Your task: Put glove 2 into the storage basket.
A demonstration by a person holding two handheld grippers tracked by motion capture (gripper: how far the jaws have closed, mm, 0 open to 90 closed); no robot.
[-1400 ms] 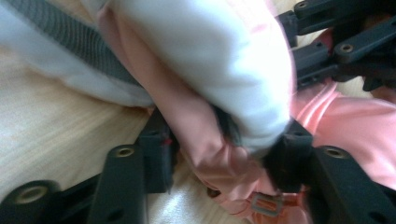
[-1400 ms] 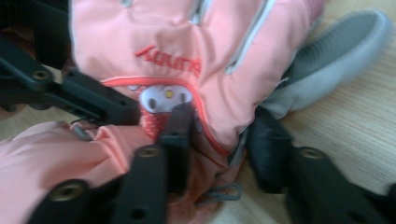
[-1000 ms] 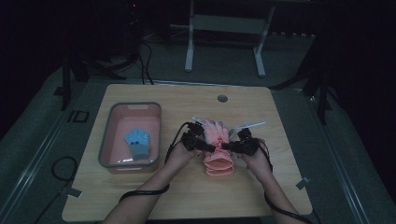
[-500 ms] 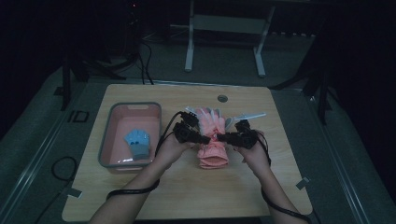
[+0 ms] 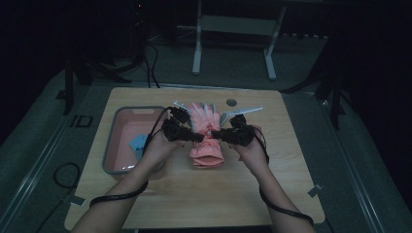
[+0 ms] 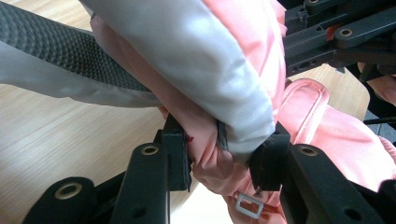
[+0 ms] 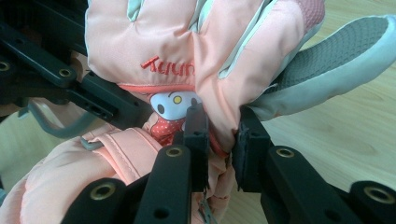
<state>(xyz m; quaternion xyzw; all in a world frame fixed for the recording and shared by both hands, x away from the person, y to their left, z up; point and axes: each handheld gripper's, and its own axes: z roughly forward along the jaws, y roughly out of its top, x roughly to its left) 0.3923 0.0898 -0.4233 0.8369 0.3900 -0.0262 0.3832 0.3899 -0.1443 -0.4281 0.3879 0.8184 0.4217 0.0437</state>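
A pink padded glove [image 5: 206,136] with pale grey trim and a cartoon patch hangs between both grippers above the table's middle, fingers pointing away from the person. My left gripper [image 5: 196,138] pinches its left side. In the left gripper view the pads [image 6: 178,151] squeeze a fold of the pink glove [image 6: 205,154]. My right gripper [image 5: 217,133] pinches the right side. In the right gripper view its pads [image 7: 198,140] clamp the pink glove [image 7: 187,46] near the wrist, beside the grey-palmed thumb [image 7: 327,60].
A grey bin [image 5: 112,145] with a pink inside stands at the table's left and holds a blue item [image 5: 139,142]. A small round grey disc [image 5: 231,102] lies near the far edge of the wooden table [image 5: 194,194]. Cables trail off the near edge.
Both grippers have lifted the glove off the table and carried it a little away from the person. The glove's fingers now point up and away.
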